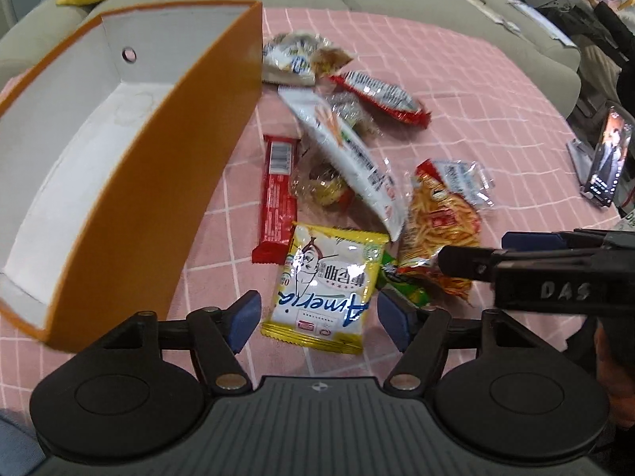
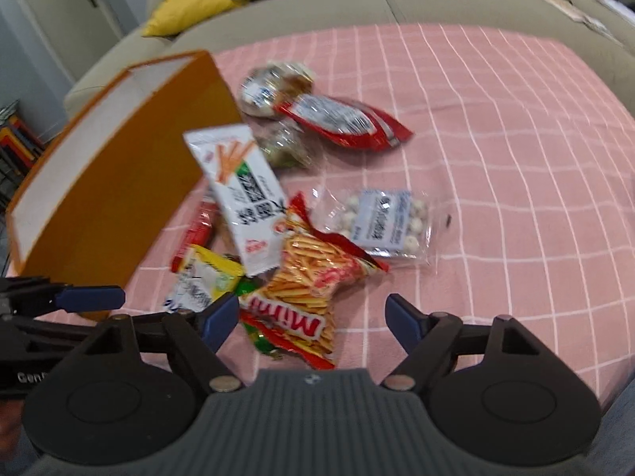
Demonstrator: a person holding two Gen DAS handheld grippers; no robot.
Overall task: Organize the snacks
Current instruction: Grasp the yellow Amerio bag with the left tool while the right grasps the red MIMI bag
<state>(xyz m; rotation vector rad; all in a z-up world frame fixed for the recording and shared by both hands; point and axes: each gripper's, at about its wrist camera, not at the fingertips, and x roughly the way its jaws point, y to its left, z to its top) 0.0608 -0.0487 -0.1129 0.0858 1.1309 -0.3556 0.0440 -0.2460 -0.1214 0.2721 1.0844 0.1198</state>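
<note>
Left wrist view shows your left gripper (image 1: 319, 319) spread, unclenched, around the yellow snack packet (image 1: 325, 289) at lower centre, the orange box (image 1: 131, 166) upper left waiting empty, your right gripper (image 2: 307, 321) likewise released.

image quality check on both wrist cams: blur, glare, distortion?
Left wrist: strong fisheye bending of the orange box walls, light motion blur, glare on the yellow packet and on the clear wrappers, black corners. Right wrist: blurrier, box edges and the white stick-snack pack smeared, tablecloth grid curved by the lens, "Mimi" bag still readable.
</note>
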